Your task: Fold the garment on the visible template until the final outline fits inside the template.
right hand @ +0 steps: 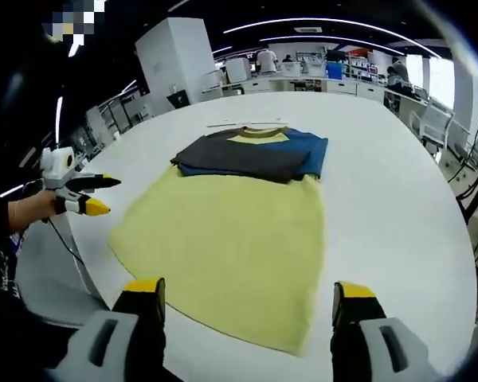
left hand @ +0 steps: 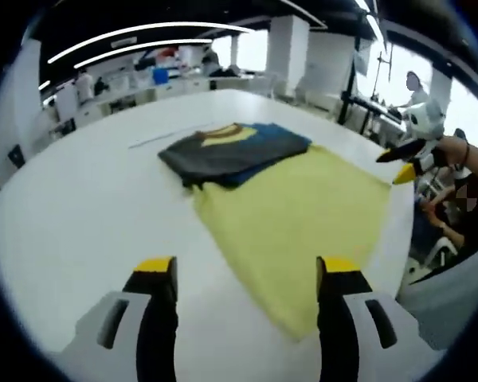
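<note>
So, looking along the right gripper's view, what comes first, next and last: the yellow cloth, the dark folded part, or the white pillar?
1. Yellow cloth, just ahead on the table.
2. Dark folded part, at the cloth's far end.
3. White pillar, beyond the table, upper left.

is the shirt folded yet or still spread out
Partly folded. The garment has its grey and blue sleeves folded in across the chest, while the yellow body lies spread flat on the white table.

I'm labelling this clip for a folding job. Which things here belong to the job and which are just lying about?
Part of the job:
- garment, yellow, with dark sleeves and blue upper part folded in
- left gripper, open
- right gripper, open
- white table

Just lying about:
- thin strip beyond the collar
- background benches and chairs
</note>
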`<state>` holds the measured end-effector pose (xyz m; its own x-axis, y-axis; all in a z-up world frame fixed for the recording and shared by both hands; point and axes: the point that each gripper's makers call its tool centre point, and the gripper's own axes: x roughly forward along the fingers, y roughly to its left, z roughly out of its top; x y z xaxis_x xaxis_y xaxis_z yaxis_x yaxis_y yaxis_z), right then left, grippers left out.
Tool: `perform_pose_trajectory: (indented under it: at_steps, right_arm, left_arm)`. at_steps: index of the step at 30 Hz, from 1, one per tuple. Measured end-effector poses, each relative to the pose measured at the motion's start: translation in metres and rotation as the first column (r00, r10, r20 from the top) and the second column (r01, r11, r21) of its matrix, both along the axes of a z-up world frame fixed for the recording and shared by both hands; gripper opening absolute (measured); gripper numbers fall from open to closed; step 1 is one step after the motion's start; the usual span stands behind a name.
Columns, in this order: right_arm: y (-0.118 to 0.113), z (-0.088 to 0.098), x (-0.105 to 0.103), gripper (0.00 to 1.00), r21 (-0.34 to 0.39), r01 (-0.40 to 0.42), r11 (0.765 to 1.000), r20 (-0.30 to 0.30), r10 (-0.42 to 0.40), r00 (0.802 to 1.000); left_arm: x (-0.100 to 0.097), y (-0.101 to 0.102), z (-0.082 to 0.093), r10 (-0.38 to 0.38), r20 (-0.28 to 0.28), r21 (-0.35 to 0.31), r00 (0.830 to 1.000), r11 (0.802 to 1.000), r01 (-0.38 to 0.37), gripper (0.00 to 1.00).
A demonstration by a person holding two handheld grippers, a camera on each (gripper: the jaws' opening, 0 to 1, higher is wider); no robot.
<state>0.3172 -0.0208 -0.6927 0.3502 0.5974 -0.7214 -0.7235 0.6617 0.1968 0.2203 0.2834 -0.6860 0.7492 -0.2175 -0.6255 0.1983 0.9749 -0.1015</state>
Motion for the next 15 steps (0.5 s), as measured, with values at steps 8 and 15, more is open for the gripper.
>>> perform_pose_trajectory:
  at_steps: [8, 15]
  right_arm:
    - [-0.007, -0.014, -0.007, 0.70, 0.004, 0.032, 0.999, -0.044, -0.031, 0.999]
    - [-0.019, -0.025, -0.009, 0.65, -0.067, 0.035, 0.997, -0.035, -0.037, 0.999]
  left_arm:
    - [-0.018, -0.003, -0.017, 0.027, -0.070, -0.029, 0.997, 0.999, -0.029, 0.51]
    - [-0.027, -0.011, -0.030, 0.020, -0.127, -0.055, 0.992, 0.998, -0.028, 0.41]
